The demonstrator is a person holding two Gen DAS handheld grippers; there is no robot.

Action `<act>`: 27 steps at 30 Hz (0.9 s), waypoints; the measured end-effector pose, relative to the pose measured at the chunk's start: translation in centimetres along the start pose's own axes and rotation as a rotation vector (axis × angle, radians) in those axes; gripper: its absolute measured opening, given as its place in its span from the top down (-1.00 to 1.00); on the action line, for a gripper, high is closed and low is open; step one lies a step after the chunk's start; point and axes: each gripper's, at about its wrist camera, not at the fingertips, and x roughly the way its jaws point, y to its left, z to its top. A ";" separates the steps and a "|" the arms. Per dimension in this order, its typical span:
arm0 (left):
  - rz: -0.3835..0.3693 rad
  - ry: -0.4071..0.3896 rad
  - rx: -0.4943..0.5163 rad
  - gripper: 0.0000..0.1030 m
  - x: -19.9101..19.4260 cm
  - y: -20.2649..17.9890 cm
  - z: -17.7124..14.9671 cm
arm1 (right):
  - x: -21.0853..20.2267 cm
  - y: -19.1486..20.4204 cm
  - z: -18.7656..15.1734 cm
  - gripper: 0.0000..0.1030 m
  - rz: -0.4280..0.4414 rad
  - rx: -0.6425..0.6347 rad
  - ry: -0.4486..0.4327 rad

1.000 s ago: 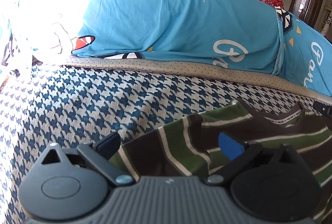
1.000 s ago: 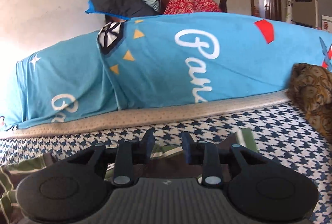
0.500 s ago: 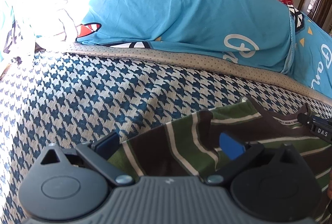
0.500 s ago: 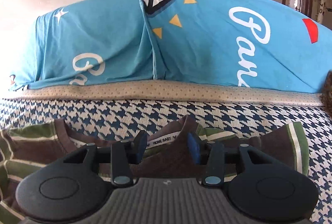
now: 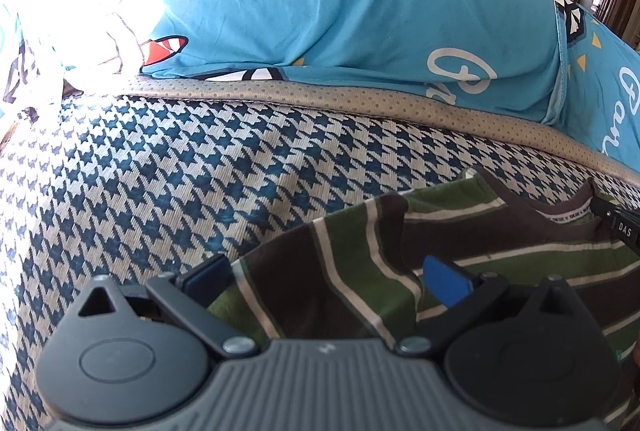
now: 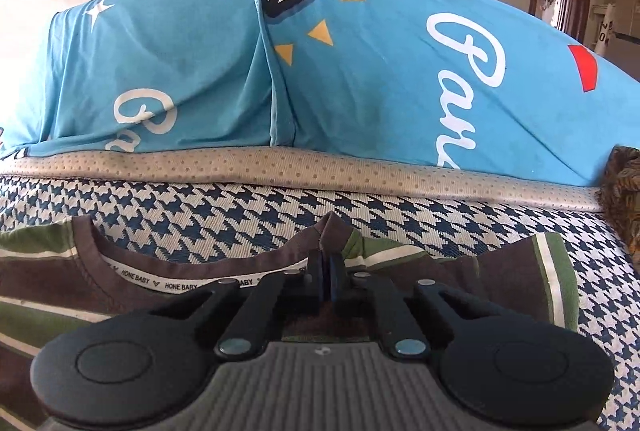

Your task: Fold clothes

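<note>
A brown, green and white striped shirt [image 5: 360, 271] lies flat on the houndstooth bed cover [image 5: 160, 191], collar toward the back. My left gripper [image 5: 324, 279] is open, its blue pads on either side of the shirt's left shoulder and sleeve. In the right wrist view the same striped shirt [image 6: 100, 291] shows its collar with a printed label band. My right gripper [image 6: 326, 271] is shut on the shirt at the right end of the collar, where the fabric bunches into a small peak. The right gripper's finger also shows in the left wrist view [image 5: 616, 227].
A long bolster in a blue printed cover [image 5: 360, 11] lies along the back of the bed, over a beige dotted strip [image 6: 320, 171]. A brown patterned cloth [image 6: 624, 199] sits at the right edge. White crumpled fabric [image 5: 60, 31] lies far left.
My right gripper has closed on the shirt at the collar's right end. Both grippers have moved lower and closer to the shirt. My left gripper stays open.
</note>
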 end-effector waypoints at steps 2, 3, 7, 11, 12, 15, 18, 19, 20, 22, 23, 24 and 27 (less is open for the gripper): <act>0.005 0.002 -0.001 -0.99 0.0 0.0 0.0 | 0.0 0.0 0.1 0.92 -0.021 0.019 -0.023; 0.007 0.003 -0.002 -0.99 0.0 0.0 0.0 | -0.1 -0.1 0.2 0.93 -0.034 0.031 -0.035; 0.014 0.013 -0.007 -0.99 0.2 0.1 0.0 | -0.1 -0.8 0.6 0.93 -0.089 0.121 -0.073; 0.017 0.016 -0.016 -0.99 0.2 0.1 0.0 | 0.2 -0.3 1.0 0.91 -0.111 0.109 -0.026; 0.018 0.013 -0.022 -0.99 0.1 0.2 0.0 | -0.3 0.1 1.2 0.87 -0.113 0.094 -0.053; 0.018 0.008 -0.037 -0.99 0.1 0.4 0.1 | -2.0 1.3 2.2 0.78 -0.030 0.059 -0.120; 0.021 0.013 -0.040 -0.99 0.1 0.5 0.2 | -2.5 2.8 2.8 0.75 0.196 0.071 -0.093; 0.021 0.013 -0.042 -0.99 0.0 0.6 0.2 | -2.4 3.5 2.8 0.74 0.251 0.076 -0.076; 0.020 0.012 -0.044 -0.99 0.0 0.6 0.2 | -2.2 4.2 2.7 0.71 0.295 0.074 -0.059; 0.019 0.011 -0.047 -0.99 -0.1 0.7 0.2 | -1.8 5.7 2.3 0.58 0.357 0.071 -0.029; 0.020 0.010 -0.048 -0.99 -0.2 0.7 0.2 | -1.6 6.3 2.1 0.49 0.379 0.074 -0.016; 0.019 0.011 -0.049 -0.99 -0.2 0.8 0.2 | -1.4 6.8 2.0 0.44 0.397 0.076 -0.005; 0.016 0.014 -0.055 -0.99 -0.3 0.9 0.1 | -0.9 8.3 1.7 0.35 0.429 0.050 0.009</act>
